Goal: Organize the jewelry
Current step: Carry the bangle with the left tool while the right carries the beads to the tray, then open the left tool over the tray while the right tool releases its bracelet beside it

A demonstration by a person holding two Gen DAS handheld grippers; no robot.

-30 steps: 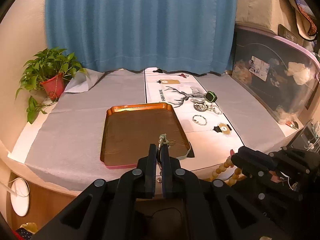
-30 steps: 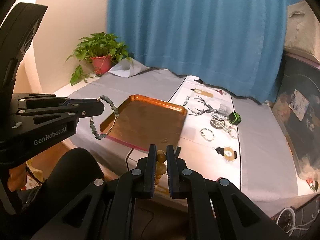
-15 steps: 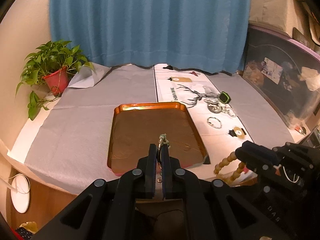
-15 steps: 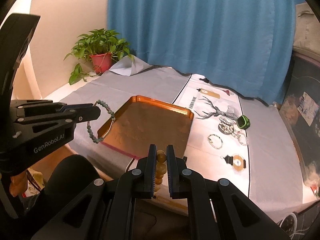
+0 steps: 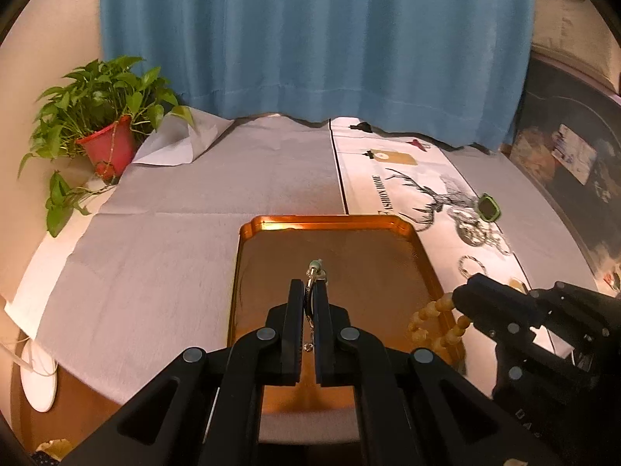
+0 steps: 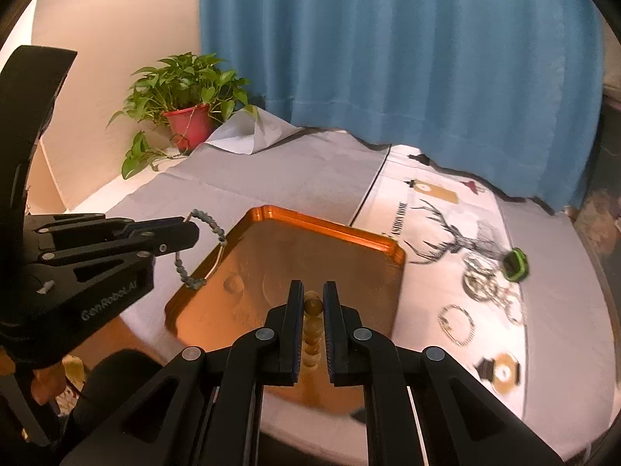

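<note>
Above tray point(image 5: 248, 256): left tool point(image 5: 309, 291) pinches grey bracelet point(image 6: 202, 248), loop seen only from right; right tool point(image 6: 313, 303) clamps amber beads point(image 5: 431, 316).

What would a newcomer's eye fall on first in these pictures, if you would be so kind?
Probably the glowing orange tray in the middle of the grey-covered table. Next, the two grippers over its near end: the left gripper pinches a grey-green bead bracelet, and the right gripper pinches a string of amber beads. Behind everything hangs a blue curtain, with a potted plant at the far left corner.
</note>
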